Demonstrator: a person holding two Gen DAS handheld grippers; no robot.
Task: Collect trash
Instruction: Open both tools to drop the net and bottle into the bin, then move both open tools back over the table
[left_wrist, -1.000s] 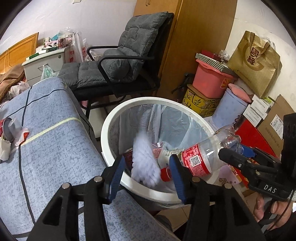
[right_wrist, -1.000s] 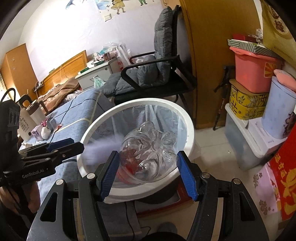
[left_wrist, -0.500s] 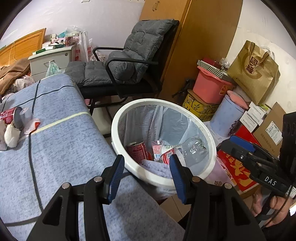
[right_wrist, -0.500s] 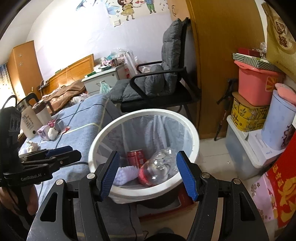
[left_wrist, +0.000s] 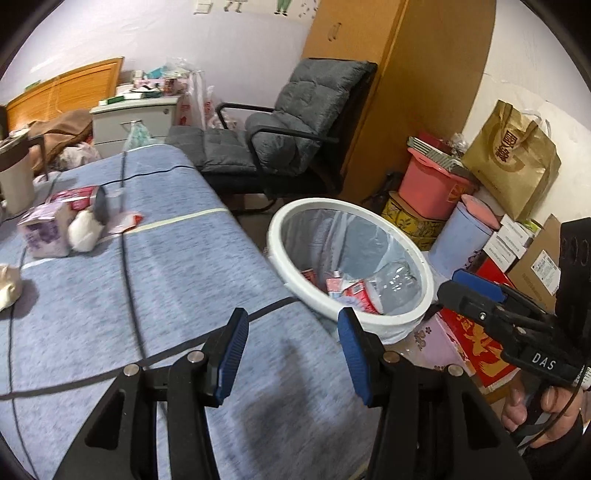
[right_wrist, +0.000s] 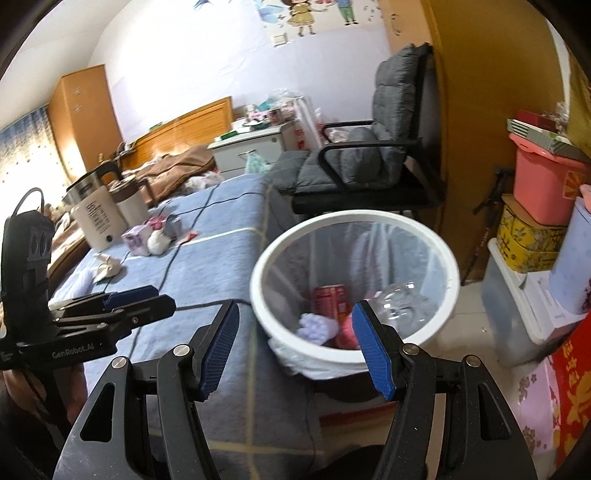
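- The left gripper hangs over the near edge of the blue-grey bedspread, its blue-padded jaws standing apart with nothing between them.
- The right gripper also has its jaws spread wide and empty, framing the near rim of the white trash bin.
- In the left wrist view the right gripper shows at the right edge, held by a hand; in the right wrist view the left gripper appears at the left edge, over the bed.
- The trash bin stands on the floor just beside the bed, lined with a clear plastic bag.
- Inside the bin lie a clear plastic bottle with a red label, a red drink can and a crumpled pale purple tissue.
- More litter sits on the bedspread, well apart from both grippers: a purple-patterned tissue pack, a white crumpled wad touching it, a red-and-white wrapper, and another crumpled paper nearer the left edge.
- A cream electric kettle stands on the bed beyond that litter.
- A thin black cable runs across the bedspread.
- A grey cushioned armchair stands behind the bin, against a wooden wardrobe.
- To the right of the bin are stacked boxes, a pink tub and a brown paper bag.
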